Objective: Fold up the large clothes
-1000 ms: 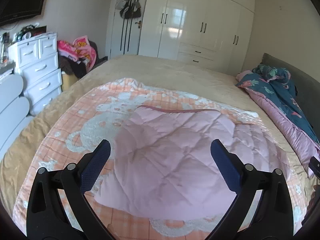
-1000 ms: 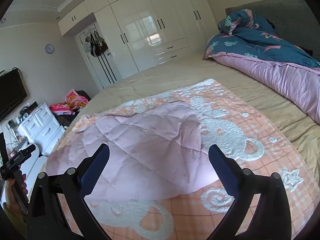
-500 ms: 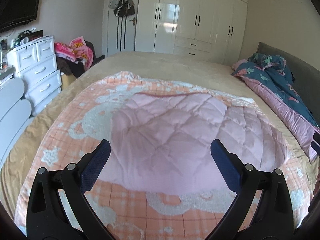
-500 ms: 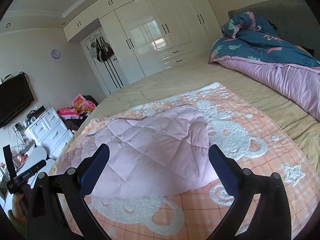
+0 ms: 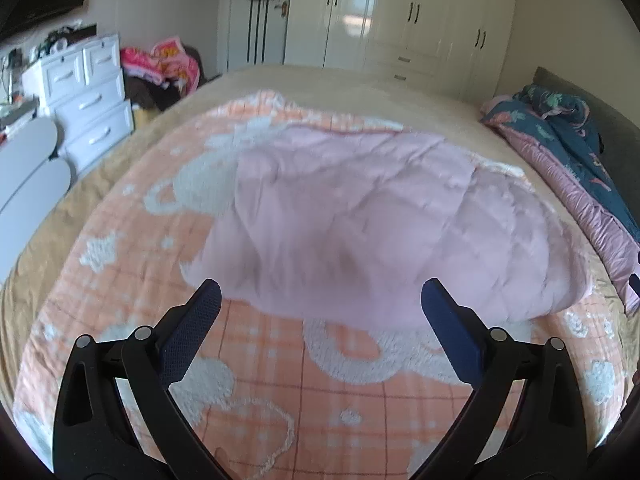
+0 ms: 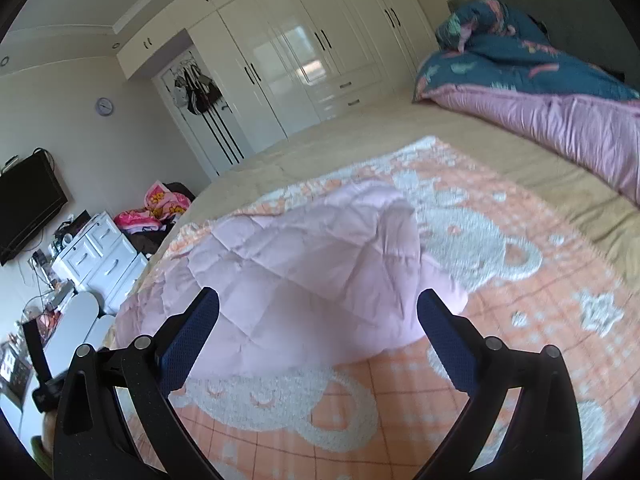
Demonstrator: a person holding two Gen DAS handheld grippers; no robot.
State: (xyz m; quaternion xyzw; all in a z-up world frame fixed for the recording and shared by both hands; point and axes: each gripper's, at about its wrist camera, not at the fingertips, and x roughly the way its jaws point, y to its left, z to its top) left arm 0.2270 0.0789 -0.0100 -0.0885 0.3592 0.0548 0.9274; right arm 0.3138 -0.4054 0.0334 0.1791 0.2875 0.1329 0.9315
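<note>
Both tongs have pulled back toward the near edge of the bed (image 5: 256,80); the left tongs (image 5: 320,300) and right tongs (image 6: 318,308) gape wide, holding nothing. The pink quilted garment (image 5: 380,216) lies bunched mid-blanket (image 5: 280,400). Best to pinch its near hem at both corners.

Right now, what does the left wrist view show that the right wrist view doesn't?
Only the left wrist view shows the left gripper, open, and the whole near edge of the pink quilted garment out to its right end. Only the right wrist view shows the right gripper, open, plus the wall clock and TV. Both show the garment lying on the orange bear blanket, the white wardrobe, white drawers and blue duvet.
</note>
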